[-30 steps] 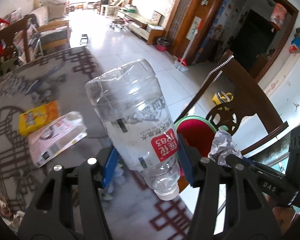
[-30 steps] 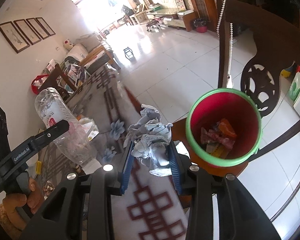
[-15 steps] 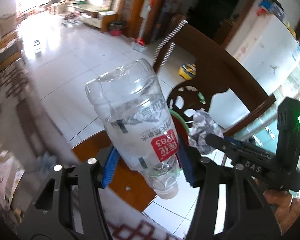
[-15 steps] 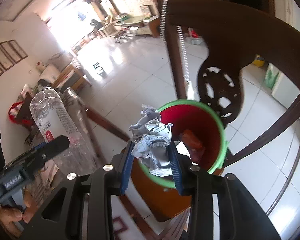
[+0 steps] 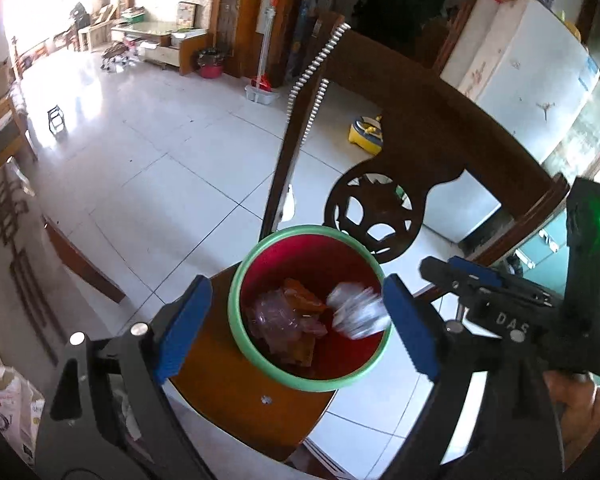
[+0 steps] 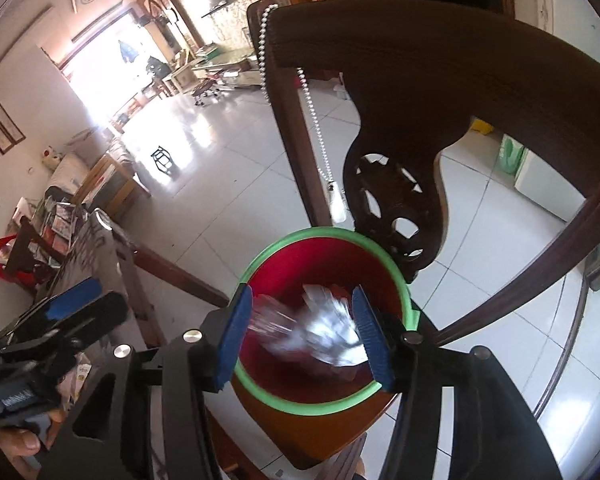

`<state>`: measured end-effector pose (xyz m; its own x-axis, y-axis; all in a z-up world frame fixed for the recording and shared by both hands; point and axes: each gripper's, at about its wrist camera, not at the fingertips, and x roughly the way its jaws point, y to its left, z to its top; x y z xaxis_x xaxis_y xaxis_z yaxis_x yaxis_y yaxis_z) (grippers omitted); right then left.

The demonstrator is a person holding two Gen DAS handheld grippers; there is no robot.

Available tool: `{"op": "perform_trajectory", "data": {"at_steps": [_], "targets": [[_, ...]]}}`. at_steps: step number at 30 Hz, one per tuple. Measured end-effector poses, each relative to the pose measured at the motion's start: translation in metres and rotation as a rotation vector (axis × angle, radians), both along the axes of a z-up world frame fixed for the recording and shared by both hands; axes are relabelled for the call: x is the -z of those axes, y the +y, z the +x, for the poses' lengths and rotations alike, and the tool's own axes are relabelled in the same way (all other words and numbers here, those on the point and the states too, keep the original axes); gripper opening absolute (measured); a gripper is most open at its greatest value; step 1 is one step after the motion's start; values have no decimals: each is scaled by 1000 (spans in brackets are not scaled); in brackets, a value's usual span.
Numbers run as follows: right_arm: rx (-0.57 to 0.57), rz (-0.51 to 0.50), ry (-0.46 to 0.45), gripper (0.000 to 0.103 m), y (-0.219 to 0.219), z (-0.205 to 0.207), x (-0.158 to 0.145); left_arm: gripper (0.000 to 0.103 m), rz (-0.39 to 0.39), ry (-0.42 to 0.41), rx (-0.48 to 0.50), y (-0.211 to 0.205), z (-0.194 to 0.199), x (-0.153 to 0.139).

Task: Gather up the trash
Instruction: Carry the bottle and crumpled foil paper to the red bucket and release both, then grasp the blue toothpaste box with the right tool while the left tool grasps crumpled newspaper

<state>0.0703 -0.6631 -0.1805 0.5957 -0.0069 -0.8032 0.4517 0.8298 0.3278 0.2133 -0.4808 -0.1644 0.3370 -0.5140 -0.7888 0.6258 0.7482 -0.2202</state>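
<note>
Both grippers hang over the red bin [image 5: 342, 378] with the green rim, and both are wide apart! The left gripper [image 5: 296, 326] has its blue pads [image 5: 184, 328] spread on either side of the bin mouth, gripping nothing. The right gripper [image 6: 304, 340] is just the same, fingers parted above the bin, and in the left view it reaches in from the right of the bin [image 5: 460, 276].

Inside the bin there's a smeared white shape, the crumpled paper [image 5: 358, 312], blurred with motion, sitting against the right inner wall. From the right wrist that paper [image 6: 332, 334] shows as a bright streak between the open pads, loose and touching neither one. Beside it, toward the left of the bin, lies the clear plastic bottle [image 5: 278, 318], hazy and see-through, over some orange wrappers [image 5: 300, 294] at the bottom. In the right view the bottle [image 6: 268, 320] is only a faint blur.

The bin stands on the wooden seat of a dark chair [image 5: 428, 120], just in front of its carved backrest. A beaded cord [image 6: 312, 120] hangs from the chair's top rail, behind the bin. Left of the bin, a patterned tablecloth [image 5: 4, 240] edges into frame.
</note>
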Motion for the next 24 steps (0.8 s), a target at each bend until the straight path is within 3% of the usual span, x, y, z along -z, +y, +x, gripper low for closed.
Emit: {"op": "perform_trajectory", "data": {"at_steps": [5,9,24], "targets": [[-46,3,0,52,20,-8,-8,85,-60,-7,-121,58,-12,-19],[-123,18,-3,52,53,-11,-14,85,-58,-20,-216,112,-34,-31],[-554,55,12,52,265,-28,-31,85,-17,-48,-634,350,-119,-54]]}}
